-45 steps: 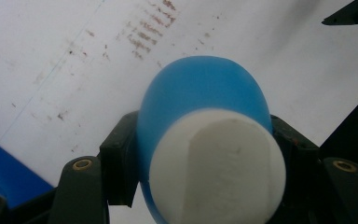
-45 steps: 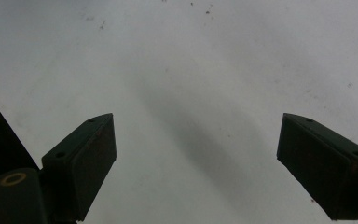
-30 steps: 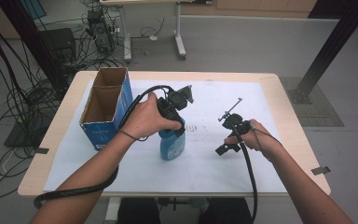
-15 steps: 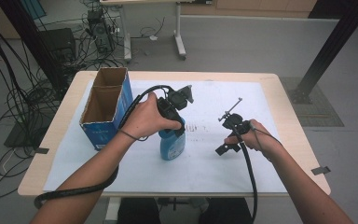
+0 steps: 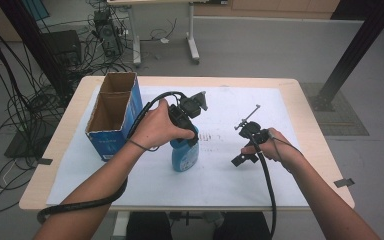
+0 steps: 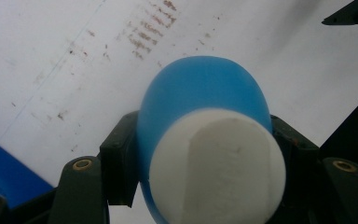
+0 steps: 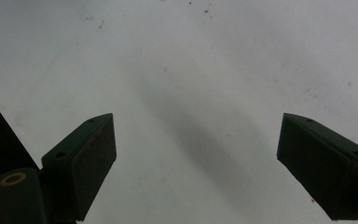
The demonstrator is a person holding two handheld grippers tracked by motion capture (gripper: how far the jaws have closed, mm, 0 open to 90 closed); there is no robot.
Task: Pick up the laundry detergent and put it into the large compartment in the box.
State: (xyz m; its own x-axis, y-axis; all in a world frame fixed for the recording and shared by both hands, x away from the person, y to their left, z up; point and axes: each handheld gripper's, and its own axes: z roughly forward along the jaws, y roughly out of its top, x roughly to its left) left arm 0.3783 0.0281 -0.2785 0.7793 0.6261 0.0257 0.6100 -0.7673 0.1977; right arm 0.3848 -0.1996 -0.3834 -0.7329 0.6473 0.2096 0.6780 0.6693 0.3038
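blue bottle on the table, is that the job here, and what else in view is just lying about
In the job:
- blue bottle with a white cap, clamped in the left gripper
- right gripper, open over the white sheet, holding nothing

Lying about:
- blue cardboard box, open-topped, at the table's left
- cables and gear on the floor

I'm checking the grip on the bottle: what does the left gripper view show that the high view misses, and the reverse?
Left gripper view alone: the bottle's white cap seen end-on, with black pads pressing the blue body from both sides, and brown smudges on the sheet close up.

High view alone: the blue cardboard box standing open to the left of the bottle, the right claw held apart over the sheet, both forearms, and the floor with cables.

Both: the blue bottle gripped by the left claw above the white sheet.
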